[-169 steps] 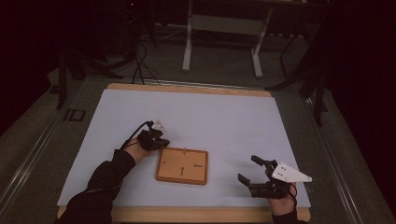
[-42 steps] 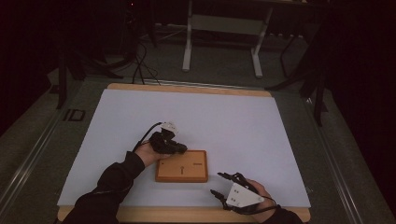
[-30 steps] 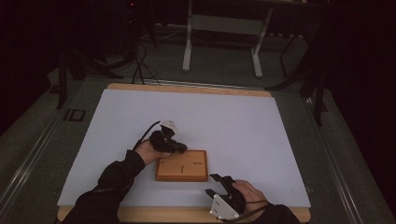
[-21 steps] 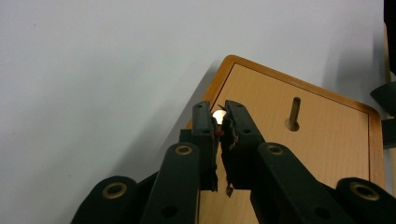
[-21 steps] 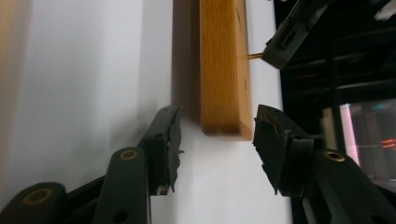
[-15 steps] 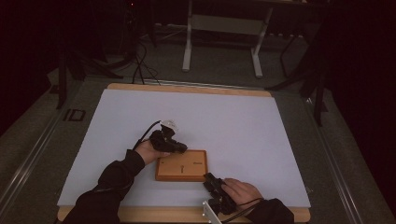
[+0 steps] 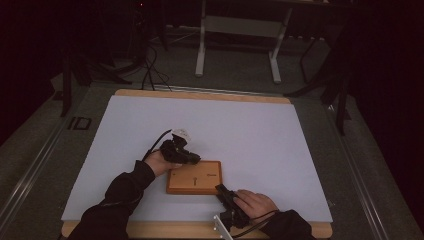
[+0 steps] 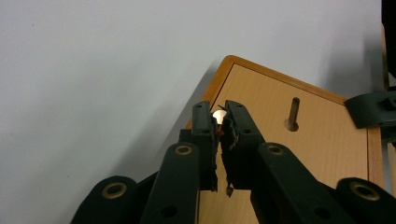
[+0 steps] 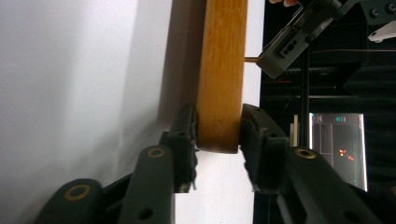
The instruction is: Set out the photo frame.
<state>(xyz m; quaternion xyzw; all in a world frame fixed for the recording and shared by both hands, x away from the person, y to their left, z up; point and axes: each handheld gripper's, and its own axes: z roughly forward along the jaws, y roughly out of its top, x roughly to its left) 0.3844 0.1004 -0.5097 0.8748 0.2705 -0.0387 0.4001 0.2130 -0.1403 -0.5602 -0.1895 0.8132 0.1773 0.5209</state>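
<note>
A flat wooden board (image 7: 195, 177) lies on the white mat near the front of the table. My left gripper (image 7: 192, 159) sits over its far left corner, shut on a small brass pin (image 8: 218, 114) that it holds against the board (image 8: 280, 154). A second short pin (image 8: 293, 114) stands in a hole in the board. My right gripper (image 7: 222, 191) is at the near right corner. Its jaws have just been closing and now clamp the board's edge (image 9: 222, 70) between them. The left gripper (image 9: 299, 39) also appears beyond the board in the right gripper view.
The white mat (image 7: 240, 130) covers a wood-edged table (image 7: 200, 94). Behind it stand a metal frame's legs (image 7: 237, 25) and cables on a dark floor. A lit screen (image 9: 338, 149) glows in the right gripper view.
My right hand has come in leftward and down to the board's near right corner, and its jaws have closed on the edge. The left hand has stayed at the far left corner.
</note>
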